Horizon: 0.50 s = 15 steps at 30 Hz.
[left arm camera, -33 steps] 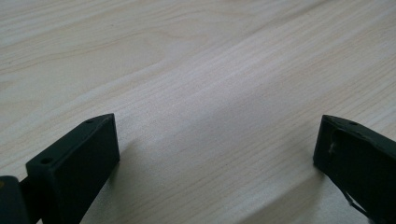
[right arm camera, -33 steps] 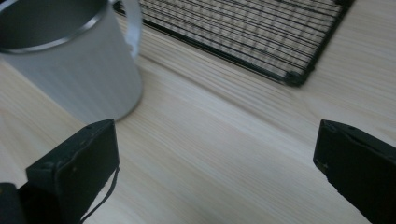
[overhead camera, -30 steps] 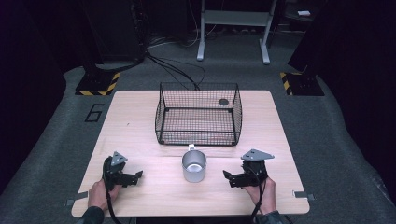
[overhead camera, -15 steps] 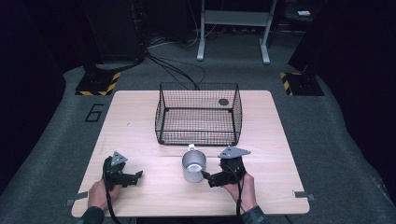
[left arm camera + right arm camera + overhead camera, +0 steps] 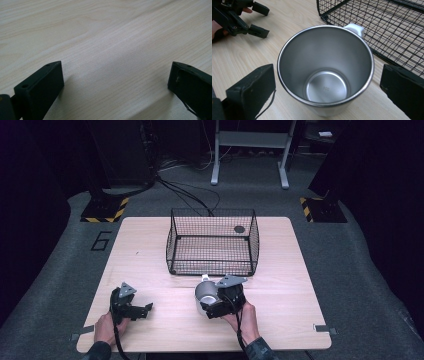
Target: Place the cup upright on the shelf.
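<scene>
A steel mug (image 5: 205, 291) with a white handle stands upright just in front of the black wire basket (image 5: 210, 268). My right gripper (image 5: 206, 301) is open, with one jaw on each side of the mug. In the right gripper view the empty mug (image 5: 325, 72) sits between the jaws with small gaps at both sides, its handle pointing towards the basket (image 5: 387, 25). My left gripper (image 5: 145, 310) rests open at the table's front left over bare wood (image 5: 107, 37) and holds nothing.
A small dark round thing (image 5: 239, 229) lies in the basket's far right corner. The other hand and its left gripper (image 5: 262, 20) appear at the top left of the right gripper view. The wooden table (image 5: 290, 270) stands on grey floor with cables behind.
My right gripper has moved left from the front right of the table up to the mug, and its jaws now stand on both sides of it. The left gripper has stayed put.
</scene>
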Tool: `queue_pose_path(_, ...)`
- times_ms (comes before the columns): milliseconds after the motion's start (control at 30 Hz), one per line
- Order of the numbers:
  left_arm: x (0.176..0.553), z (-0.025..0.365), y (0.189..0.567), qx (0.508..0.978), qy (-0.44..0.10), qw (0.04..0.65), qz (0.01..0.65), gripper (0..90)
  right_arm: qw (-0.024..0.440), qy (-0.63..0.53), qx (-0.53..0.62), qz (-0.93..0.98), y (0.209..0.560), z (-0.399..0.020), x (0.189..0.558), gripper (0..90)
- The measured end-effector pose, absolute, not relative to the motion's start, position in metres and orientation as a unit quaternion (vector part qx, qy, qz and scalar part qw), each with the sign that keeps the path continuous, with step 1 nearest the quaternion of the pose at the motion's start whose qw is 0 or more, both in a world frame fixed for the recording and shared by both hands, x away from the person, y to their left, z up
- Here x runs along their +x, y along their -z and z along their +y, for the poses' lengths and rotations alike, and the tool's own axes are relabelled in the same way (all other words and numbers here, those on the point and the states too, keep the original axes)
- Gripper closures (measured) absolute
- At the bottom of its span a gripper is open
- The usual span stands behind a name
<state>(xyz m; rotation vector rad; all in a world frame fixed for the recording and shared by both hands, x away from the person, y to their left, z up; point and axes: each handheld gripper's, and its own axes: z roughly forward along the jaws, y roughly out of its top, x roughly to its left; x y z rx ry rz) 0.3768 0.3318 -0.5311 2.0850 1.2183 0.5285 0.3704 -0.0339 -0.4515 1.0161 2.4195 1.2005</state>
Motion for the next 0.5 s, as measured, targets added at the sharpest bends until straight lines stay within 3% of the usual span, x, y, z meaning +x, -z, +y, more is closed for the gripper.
queue_pose_path(500,0.377,0.332,0.531,0.796,-0.204,0.330,0.465,0.2,0.133,-0.391,0.352,0.840,0.455,-0.017,0.377,0.0)
